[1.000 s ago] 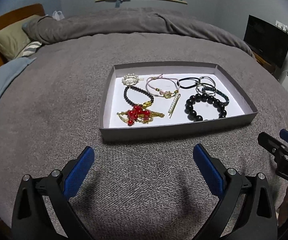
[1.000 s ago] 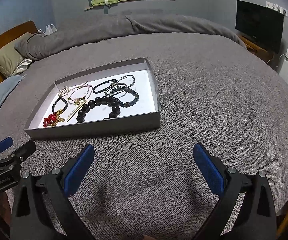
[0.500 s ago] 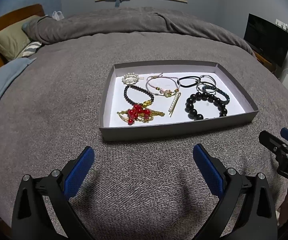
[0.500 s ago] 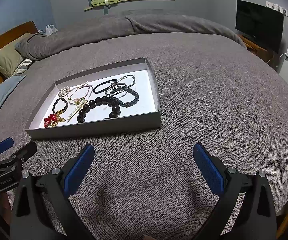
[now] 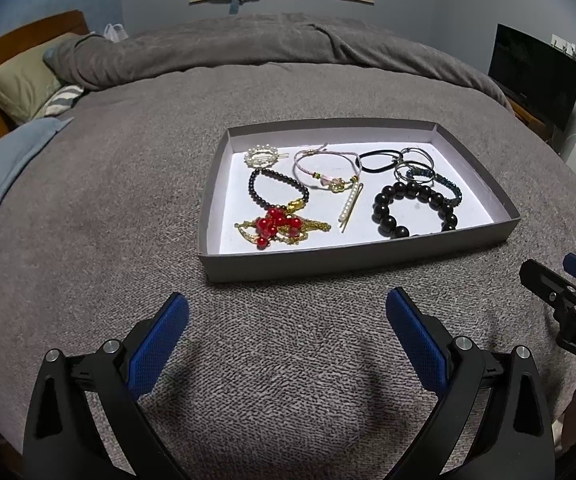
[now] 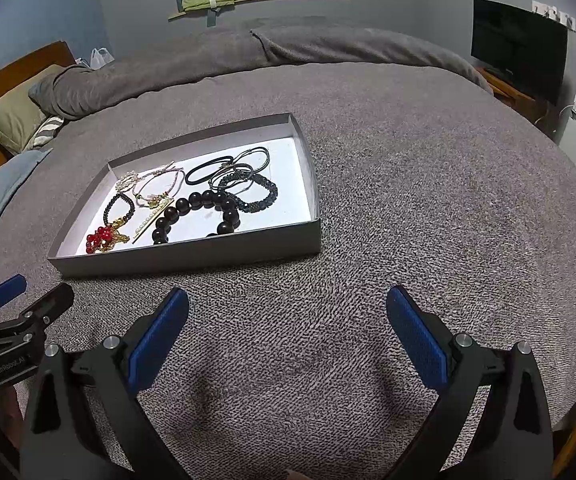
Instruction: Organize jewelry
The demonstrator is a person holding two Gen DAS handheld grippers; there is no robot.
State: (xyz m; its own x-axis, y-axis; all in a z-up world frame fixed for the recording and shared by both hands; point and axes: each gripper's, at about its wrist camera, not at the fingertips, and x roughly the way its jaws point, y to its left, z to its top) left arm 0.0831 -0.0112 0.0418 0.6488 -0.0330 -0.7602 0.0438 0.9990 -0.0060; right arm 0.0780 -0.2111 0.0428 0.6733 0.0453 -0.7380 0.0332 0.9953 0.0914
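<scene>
- Jewelry: all pieces lie inside a shallow grey box (image 5: 368, 258) w/ white floor, on the grey bed cover (image 5: 128, 200); none seen outside it
- Left part of box: pearl hair clip (image 5: 262, 157) at far side; small black bead bracelet (image 5: 278, 188) nearer; red-bead and gold chain piece (image 5: 278, 226) nearest, touching that bracelet's gold charm
- Middle: pink cord bracelet (image 5: 326, 168); pearl bar pin (image 5: 351, 207) lying slantwise just near of it
- Right part: black hair tie (image 5: 380, 161), thin metal bangles (image 5: 416, 164), dark braided bracelet (image 5: 444, 184), large black bead bracelet (image 5: 412, 210); these overlap or touch, so they form one cluster
- Left gripper (image 5: 288, 336): jaws spread wide, nothing between them, hanging over the cover near of the box
- Right gripper (image 6: 288, 336): same, wide apart and holding nothing, near and right of the box
- Stage: everything in the box fits either pieces gathered in, or pieces awaiting sorting; pics don't settle which
- Risk 1: picking in the right cluster may drag a neighbour along, since rings interlock
- Risk 2: gold chain is fine and tangled w/ the red beads; a pinch could snag or lift only part
- Risk 3: box looks light and sits on soft cover; a push on its wall could tilt or slide it
- Risk 4: thin pin lies flat on the floor, prob. hard to get pads under
</scene>
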